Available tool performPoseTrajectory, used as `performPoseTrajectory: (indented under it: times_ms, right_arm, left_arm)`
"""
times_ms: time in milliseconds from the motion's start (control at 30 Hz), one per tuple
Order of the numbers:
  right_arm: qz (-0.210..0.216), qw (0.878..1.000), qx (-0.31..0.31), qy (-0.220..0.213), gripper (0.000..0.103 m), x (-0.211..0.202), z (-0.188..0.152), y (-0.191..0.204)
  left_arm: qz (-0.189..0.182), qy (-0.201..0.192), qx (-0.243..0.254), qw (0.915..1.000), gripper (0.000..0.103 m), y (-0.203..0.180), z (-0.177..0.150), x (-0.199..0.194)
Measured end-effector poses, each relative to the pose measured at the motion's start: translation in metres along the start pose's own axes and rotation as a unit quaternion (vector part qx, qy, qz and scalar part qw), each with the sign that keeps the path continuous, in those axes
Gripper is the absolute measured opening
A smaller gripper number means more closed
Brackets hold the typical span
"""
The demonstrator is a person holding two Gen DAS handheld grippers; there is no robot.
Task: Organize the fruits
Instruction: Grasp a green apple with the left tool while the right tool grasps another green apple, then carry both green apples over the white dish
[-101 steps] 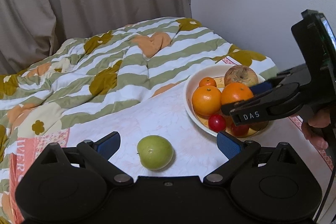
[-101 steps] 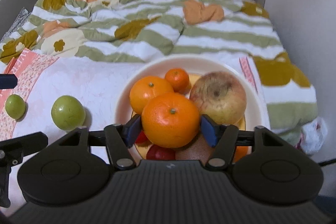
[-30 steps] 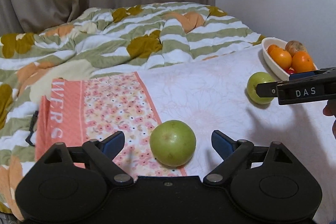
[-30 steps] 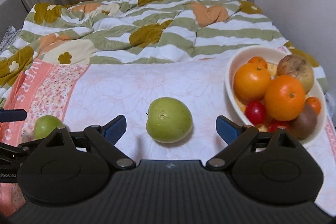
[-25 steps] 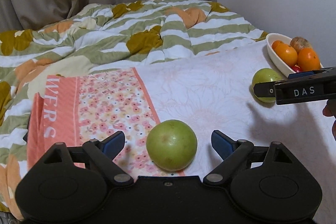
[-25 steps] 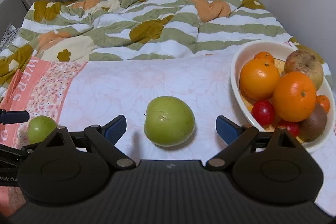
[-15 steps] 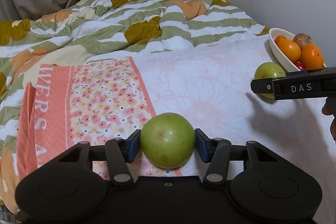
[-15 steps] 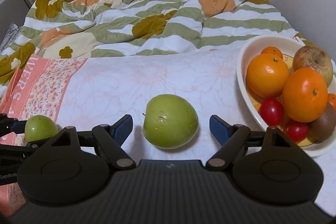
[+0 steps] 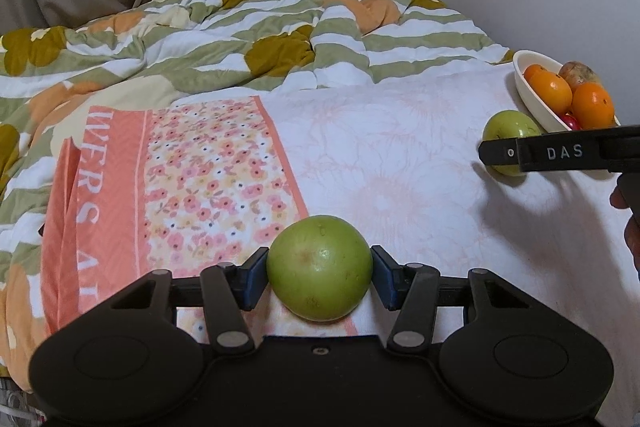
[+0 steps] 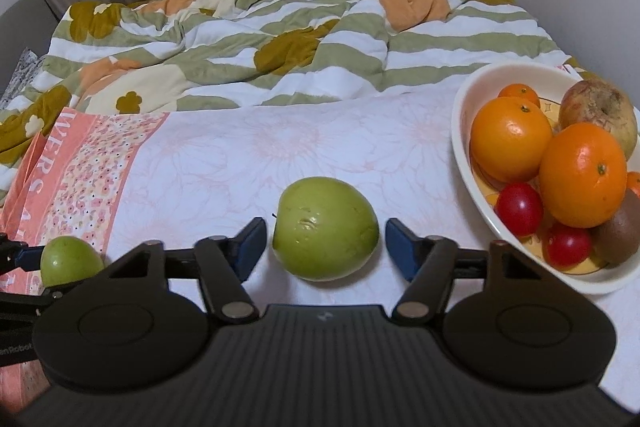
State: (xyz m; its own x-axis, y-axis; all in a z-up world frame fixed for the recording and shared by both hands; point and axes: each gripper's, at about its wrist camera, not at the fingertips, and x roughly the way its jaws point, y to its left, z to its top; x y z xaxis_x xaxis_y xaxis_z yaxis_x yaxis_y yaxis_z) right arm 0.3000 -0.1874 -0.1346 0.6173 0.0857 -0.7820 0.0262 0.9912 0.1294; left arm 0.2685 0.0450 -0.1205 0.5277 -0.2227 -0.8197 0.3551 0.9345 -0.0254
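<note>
1. My left hand-held gripper (image 9: 320,277) is clamped on a green apple (image 9: 319,267), both blue pads touching its sides, at the edge of the floral cloth (image 9: 192,187) on the bed.
2. My right hand-held gripper (image 10: 323,247) has just been closing; a second apple (image 10: 325,229) lies between its pads, a gap showing on each side.
3. The bowl (image 10: 472,163) of oranges stands just right of it.

Apple (image 10: 326,229) left of bowl (image 10: 464,147)

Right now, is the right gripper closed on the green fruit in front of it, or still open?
Open. The right gripper has been closing, but gaps show between both pads and the green fruit.
</note>
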Motion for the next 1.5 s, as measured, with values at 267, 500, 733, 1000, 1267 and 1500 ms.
performPoseTrajectory:
  times_ms: [267,500,733,1000,1267,1500]
  right_arm:
    - [-0.004,1.0,0.006,-0.011,0.07,-0.017,-0.003,0.003]
    - [-0.007,0.999,0.005,-0.033,0.07,-0.049,-0.007,0.011]
    - [-0.015,0.998,0.009,-0.054,0.07,-0.089,-0.012,0.015]
    - [-0.032,0.996,0.025,-0.077,0.07,-0.135,-0.012,-0.005]
    - [-0.034,0.994,0.033,-0.1,0.07,-0.162,0.001,-0.063]
    - [-0.016,0.994,0.026,-0.106,0.07,-0.173,0.018,-0.129]
  left_arm:
    - [0.007,-0.021,-0.008,0.9997,0.057,0.004,-0.004,-0.024]
    - [0.009,-0.049,-0.009,0.9987,0.057,0.005,-0.005,-0.055]
    - [0.013,-0.081,0.0,0.9966,0.057,-0.003,-0.003,-0.089]
    - [-0.008,-0.108,0.011,0.9941,0.057,-0.022,0.013,-0.11]
    - [-0.007,-0.13,0.025,0.9912,0.057,-0.072,0.037,-0.114]
    - [0.013,-0.153,0.02,0.9879,0.057,-0.13,0.07,-0.112]
